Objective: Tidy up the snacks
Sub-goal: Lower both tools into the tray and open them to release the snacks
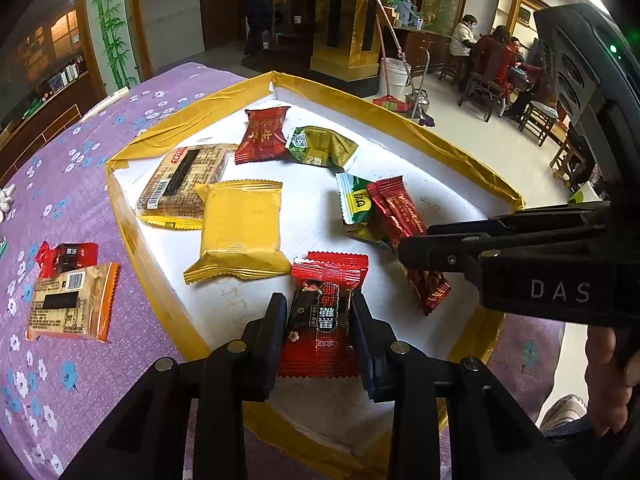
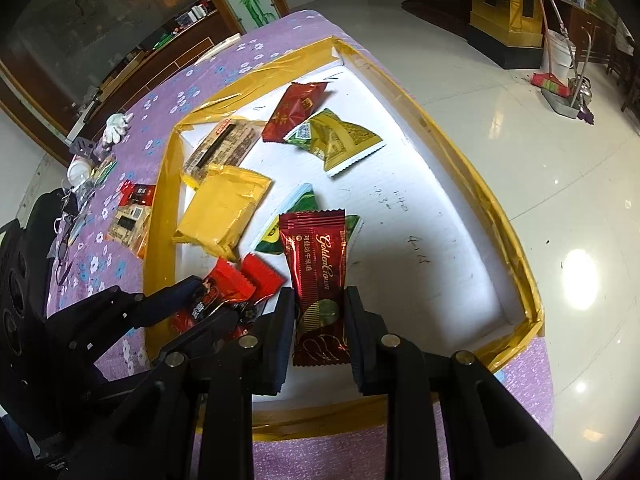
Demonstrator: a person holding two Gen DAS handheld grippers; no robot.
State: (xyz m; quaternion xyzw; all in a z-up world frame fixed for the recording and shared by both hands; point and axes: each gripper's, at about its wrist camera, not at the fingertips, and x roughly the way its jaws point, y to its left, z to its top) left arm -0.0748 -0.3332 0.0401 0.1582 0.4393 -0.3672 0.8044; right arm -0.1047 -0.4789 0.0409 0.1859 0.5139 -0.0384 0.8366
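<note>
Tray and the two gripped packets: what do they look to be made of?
Tray: apparently white foam or corrugated board, matte with pen marks, edges wrapped in glossy yellow tape. Red candy packet in the left gripper: shiny crinkled plastic film with zigzag ends. Dark red Golden Crown packet in the right gripper: metallic-looking foil film, strong glints.

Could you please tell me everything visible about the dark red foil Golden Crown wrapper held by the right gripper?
The dark red foil Golden Crown wrapper is a long, glossy packet with crimped ends, gold script lettering and a green-and-gold emblem near its lower half. The right gripper is shut on its lower part. It is over the white tray, its far end overlapping a green and white packet.
</note>
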